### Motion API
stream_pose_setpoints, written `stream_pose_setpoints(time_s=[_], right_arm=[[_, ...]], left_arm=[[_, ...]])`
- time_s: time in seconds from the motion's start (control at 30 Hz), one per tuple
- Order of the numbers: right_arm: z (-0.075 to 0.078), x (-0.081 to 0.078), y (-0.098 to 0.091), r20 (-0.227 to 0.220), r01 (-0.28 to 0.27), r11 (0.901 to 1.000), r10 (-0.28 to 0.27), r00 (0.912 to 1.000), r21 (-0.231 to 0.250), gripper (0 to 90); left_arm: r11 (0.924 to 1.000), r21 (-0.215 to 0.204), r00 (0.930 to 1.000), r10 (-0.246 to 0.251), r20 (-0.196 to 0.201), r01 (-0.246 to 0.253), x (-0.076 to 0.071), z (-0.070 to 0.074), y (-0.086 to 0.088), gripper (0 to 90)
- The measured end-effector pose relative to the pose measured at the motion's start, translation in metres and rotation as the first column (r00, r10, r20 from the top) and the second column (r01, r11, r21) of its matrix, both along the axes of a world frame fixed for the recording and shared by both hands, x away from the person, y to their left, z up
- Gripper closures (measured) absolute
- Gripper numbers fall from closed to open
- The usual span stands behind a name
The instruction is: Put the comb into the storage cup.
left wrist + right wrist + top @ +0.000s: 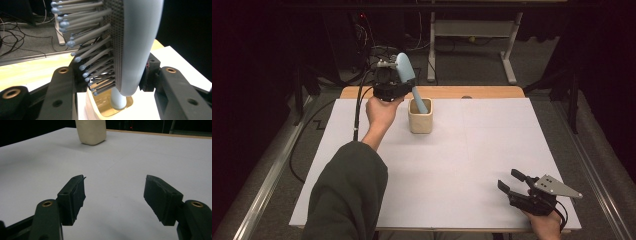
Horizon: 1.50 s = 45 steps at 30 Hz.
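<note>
The left gripper (393, 86) clamps the light, stiff hairbrush (406, 70) by its smooth head above the cup (420, 121); at five o'clock, the right gripper (511, 181) rests open-jawed.

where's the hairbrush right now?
High view, far left-centre of the table: the hairbrush is clamped in the left gripper, bristle head up, its handle end dipping into the cream cup.
</note>
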State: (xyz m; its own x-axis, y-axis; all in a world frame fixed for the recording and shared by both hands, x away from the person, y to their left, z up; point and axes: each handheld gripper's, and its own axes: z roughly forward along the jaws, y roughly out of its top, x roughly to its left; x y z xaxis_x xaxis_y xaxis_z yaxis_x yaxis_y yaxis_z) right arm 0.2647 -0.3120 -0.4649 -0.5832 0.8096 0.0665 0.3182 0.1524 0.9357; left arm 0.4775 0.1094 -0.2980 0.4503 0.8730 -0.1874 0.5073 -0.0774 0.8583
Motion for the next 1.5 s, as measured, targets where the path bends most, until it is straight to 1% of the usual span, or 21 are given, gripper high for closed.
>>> stream_pose_setpoints(time_s=[0.27, 0.5, 0.6, 0.73, 0.83, 0.87, 1.1, 1.5], right_arm=[[0.0, 0.0, 0.0, 0.004, -0.004, 1.0, 0.004, 1.0, 0.001, 33.9], [0.0, 0.0, 0.0, 0.002, -0.005, 1.0, 0.005, 1.0, 0.002, 34.1], [0.0, 0.0, 0.0, 0.001, -0.005, 1.0, 0.005, 1.0, 0.003, 34.1], [0.0, 0.0, 0.0, 0.001, -0.005, 1.0, 0.005, 1.0, 0.004, 34.1], [0.0, 0.0, 0.0, 0.001, -0.005, 1.0, 0.005, 1.0, 0.006, 34.1], [0.0, 0.0, 0.0, 0.001, -0.005, 1.0, 0.005, 1.0, 0.006, 34.0], [0.0, 0.0, 0.0, 0.002, -0.005, 1.0, 0.005, 1.0, 0.004, 33.9], [0.0, 0.0, -0.001, 0.002, -0.003, 1.0, 0.003, 1.0, 0.008, 33.8]], left_arm=[[0.9997, 0.024, 0.9999, 0.009, -0.01, -0.009, 0.004, -0.006, -0.003, 53.2], [0.9992, 0.039, 0.9997, 0.002, -0.024, -0.001, 0.006, -0.012, -0.006, 53.0], [0.9994, 0.036, 0.9996, 0.001, -0.029, 0.0, 0.006, -0.016, -0.008, 52.7], [0.9989, 0.048, 0.9992, 0.0, -0.041, 0.002, 0.008, -0.021, -0.009, 52.7], [0.9988, 0.049, 0.9989, 0.001, -0.046, 0.001, 0.008, -0.025, -0.009, 52.7], [0.9987, 0.05, 0.9987, 0.001, -0.051, 0.002, 0.009, -0.026, -0.01, 52.7], [0.9985, 0.055, 0.9988, -0.002, -0.049, 0.005, 0.008, -0.029, -0.012, 52.7], [0.9974, 0.071, 0.9977, -0.01, -0.067, 0.015, 0.01, -0.039, -0.018, 52.5]])
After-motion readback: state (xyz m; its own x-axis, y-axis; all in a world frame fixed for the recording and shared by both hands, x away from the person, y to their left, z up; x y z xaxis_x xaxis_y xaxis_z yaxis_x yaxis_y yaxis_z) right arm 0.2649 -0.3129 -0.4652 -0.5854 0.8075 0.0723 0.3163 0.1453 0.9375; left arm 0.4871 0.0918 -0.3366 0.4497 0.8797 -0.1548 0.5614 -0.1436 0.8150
